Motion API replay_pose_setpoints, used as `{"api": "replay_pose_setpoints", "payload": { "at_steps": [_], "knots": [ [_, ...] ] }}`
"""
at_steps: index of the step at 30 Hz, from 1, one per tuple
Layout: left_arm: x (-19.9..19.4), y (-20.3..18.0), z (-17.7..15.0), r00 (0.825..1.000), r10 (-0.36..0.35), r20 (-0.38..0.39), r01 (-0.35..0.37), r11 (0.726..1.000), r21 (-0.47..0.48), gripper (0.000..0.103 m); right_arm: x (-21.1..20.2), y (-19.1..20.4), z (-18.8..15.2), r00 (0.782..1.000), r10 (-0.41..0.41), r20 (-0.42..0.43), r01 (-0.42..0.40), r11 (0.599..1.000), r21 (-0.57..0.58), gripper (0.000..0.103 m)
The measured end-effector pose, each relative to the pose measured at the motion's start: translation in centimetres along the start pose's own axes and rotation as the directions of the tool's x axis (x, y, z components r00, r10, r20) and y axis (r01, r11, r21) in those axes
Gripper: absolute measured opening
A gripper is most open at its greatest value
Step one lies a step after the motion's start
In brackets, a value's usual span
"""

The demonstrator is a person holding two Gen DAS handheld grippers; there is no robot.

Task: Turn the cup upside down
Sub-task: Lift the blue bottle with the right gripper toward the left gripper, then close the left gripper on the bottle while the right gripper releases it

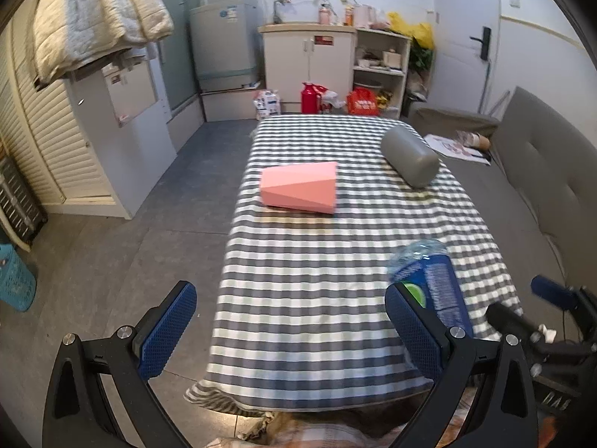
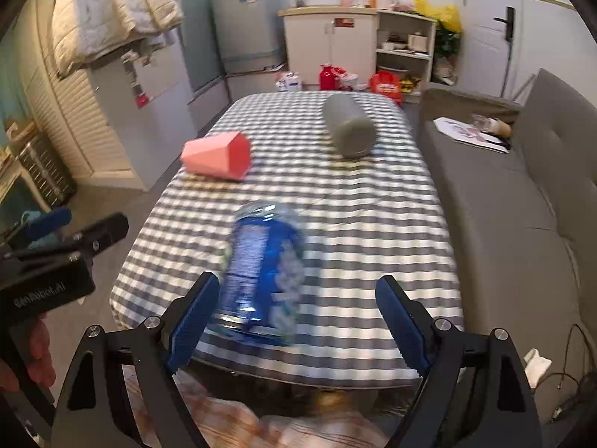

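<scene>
Both grippers hang at the near edge of the checked tablecloth (image 1: 298, 298), fingers spread wide and holding nothing. Between the right gripper's (image 2: 296, 321) fingers, close to its left pad (image 2: 192, 321), lies a blue-labelled plastic bottle (image 2: 261, 268) on its side, blurred, not pinched by either pad. From the left gripper (image 1: 293, 332) that same bottle (image 1: 429, 280) shows just beyond its right fingertip. Farther ahead of the left gripper's fingers, the pink faceted cup (image 1: 300, 186) lies on its side on the cloth, near the table's left edge. Beyond it and off to the right, a grey cylindrical cup (image 1: 410, 156) also lies on its side, well apart from the pink one. A grey sofa (image 2: 503, 205) runs alongside to the right.
</scene>
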State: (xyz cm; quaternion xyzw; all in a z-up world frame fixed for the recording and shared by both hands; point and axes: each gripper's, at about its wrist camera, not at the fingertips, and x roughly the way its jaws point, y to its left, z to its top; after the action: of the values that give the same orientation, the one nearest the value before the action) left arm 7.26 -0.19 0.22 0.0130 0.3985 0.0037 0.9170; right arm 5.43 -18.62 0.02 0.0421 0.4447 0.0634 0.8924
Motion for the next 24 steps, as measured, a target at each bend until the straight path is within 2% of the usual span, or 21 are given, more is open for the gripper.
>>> {"api": "replay_pose_setpoints", "payload": {
  "at_steps": [3, 8, 15, 18, 24],
  "knots": [
    [0.4, -1.9, 0.3, 0.999, -0.01, -0.037, 0.011, 0.999, 0.031, 0.103, -0.5, -2.2, 0.4, 0.999, -0.053, -0.011, 0.053, 0.999, 0.009, 0.086],
    [1.2, -5.1, 1.1, 0.994, -0.06, -0.091, 0.065, 0.997, 0.049, 0.103, -1.4, -4.9, 0.8, 0.99, -0.139, 0.034, 0.139, 0.99, -0.012, 0.086],
    [4.7, -8.7, 2.3, 0.982, -0.097, -0.164, 0.108, 0.992, 0.064, 0.103, -0.4, -7.4, 0.5, 0.976, -0.203, 0.071, 0.206, 0.978, -0.031, 0.086],
    [6.7, -9.7, 2.6, 0.974, -0.098, -0.203, 0.117, 0.99, 0.08, 0.103, 0.5, -8.0, 0.4, 0.967, -0.24, 0.087, 0.245, 0.968, -0.05, 0.086],
    [10.1, -10.6, 2.6, 0.945, -0.136, -0.298, 0.161, 0.985, 0.061, 0.102, 2.6, -9.2, 0.1, 0.968, -0.243, 0.069, 0.246, 0.969, -0.03, 0.086]
  ]
}}
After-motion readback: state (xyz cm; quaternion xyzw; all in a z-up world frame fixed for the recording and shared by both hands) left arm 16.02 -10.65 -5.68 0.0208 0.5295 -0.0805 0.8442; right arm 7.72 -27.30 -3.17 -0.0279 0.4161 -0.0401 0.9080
